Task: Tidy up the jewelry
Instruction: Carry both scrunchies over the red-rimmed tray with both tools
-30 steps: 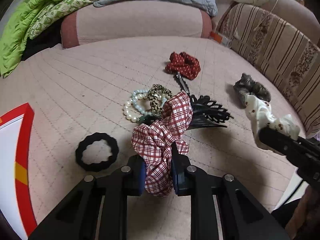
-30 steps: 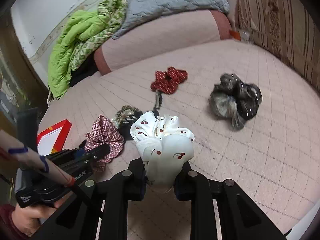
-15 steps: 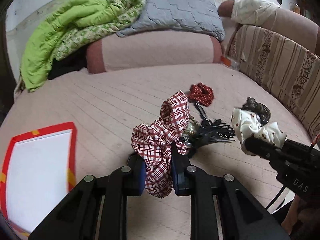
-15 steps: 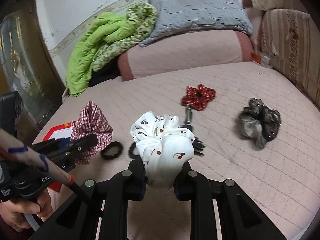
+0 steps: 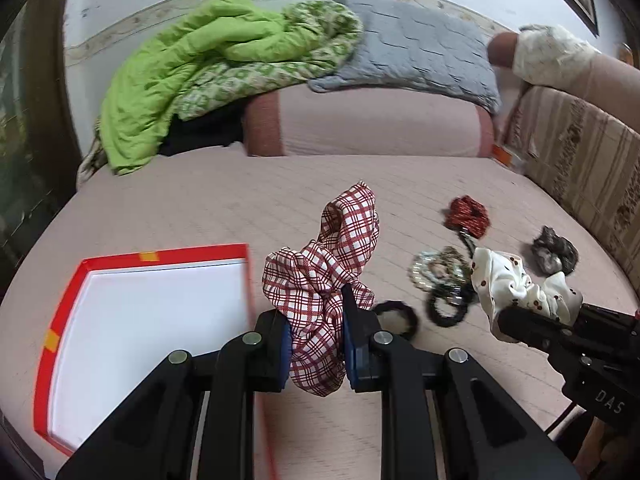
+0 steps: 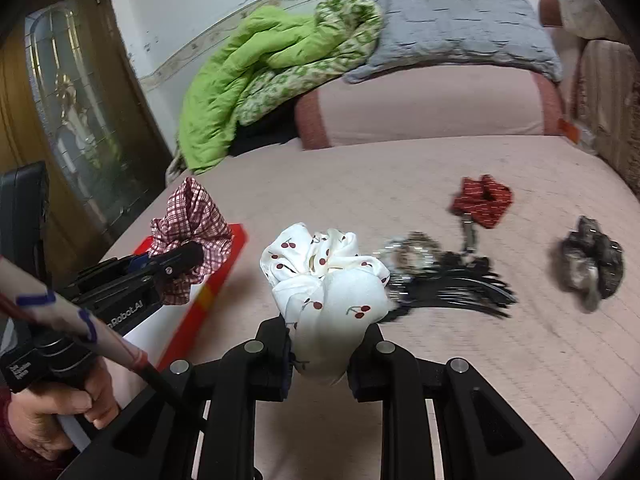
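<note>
The left gripper (image 5: 316,344) pinches the plaid scrunchie (image 5: 324,276), the right gripper (image 6: 326,354) the cherry scrunchie (image 6: 328,284); probably release only above the red box (image 5: 132,258), lower left.

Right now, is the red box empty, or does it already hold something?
Empty as far as shown: the red box shows only bare white floor. The plaid scrunchie is clamped in the left gripper, beside it.
</note>
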Demonstrator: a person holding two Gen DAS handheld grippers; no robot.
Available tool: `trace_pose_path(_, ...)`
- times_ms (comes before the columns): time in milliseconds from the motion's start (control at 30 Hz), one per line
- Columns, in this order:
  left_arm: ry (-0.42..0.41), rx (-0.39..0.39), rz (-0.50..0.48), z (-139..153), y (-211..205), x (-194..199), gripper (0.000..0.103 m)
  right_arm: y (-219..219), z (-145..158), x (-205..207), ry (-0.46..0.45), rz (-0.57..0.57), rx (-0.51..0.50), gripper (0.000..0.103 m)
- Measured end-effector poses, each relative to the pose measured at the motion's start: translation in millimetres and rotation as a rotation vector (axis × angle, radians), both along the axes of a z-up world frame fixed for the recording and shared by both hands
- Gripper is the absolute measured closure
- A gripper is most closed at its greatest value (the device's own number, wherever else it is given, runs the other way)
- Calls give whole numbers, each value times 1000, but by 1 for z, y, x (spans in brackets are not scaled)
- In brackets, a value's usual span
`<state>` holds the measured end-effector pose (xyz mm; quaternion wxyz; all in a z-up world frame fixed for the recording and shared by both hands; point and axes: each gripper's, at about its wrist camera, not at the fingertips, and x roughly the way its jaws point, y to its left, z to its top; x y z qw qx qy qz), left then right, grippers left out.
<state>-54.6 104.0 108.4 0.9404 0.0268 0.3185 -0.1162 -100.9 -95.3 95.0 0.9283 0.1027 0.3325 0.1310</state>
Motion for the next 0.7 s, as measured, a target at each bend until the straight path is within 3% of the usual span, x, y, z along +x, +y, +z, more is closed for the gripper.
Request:
trace_pose_path(400,-8,-60,131,-4,82,13,83,79,17,25,25,124,-23,81)
trace_pose_path(700,17,-67,242,-20,139,28,83,134,13,52,65,187,-39,81)
